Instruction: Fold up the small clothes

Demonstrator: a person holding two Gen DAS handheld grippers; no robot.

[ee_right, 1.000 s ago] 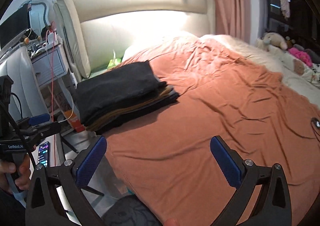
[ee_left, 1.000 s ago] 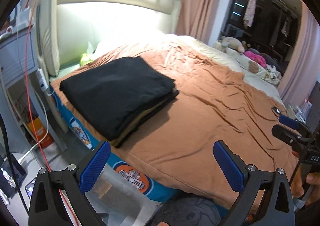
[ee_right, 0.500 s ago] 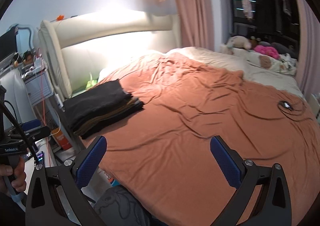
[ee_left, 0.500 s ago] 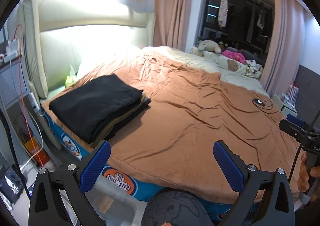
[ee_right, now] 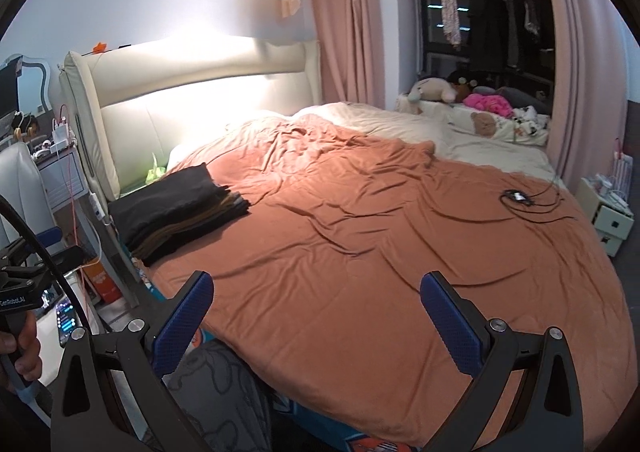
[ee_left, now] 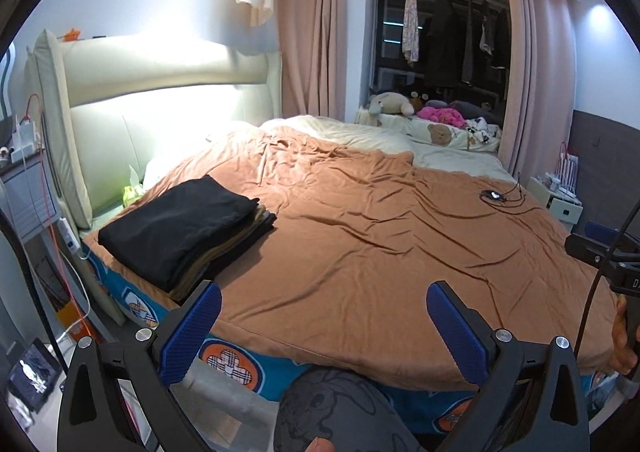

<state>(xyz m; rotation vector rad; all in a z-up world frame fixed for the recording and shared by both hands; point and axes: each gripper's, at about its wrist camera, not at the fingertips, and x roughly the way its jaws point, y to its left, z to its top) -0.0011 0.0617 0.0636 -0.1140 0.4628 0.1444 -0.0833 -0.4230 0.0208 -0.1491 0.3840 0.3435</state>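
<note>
At centre-left of the left wrist view, the folded stack sits on the bed corner near the headboard, dark item on top, edges roughly aligned; probably parked there to leave the brown blanket free as work area. Left gripper: jaws wide apart, nothing held. Right gripper: same, wide apart, nothing held. Both hover at the bed's near edge, well apart from the stack. No unfolded garment visible w/in reach. Cable device lies at right.

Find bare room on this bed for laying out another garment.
The brown blanket is free from the folded pile across to the black cable, down to the near edge. Crowded spots: the pile's corner and the toys at the far side.
</note>
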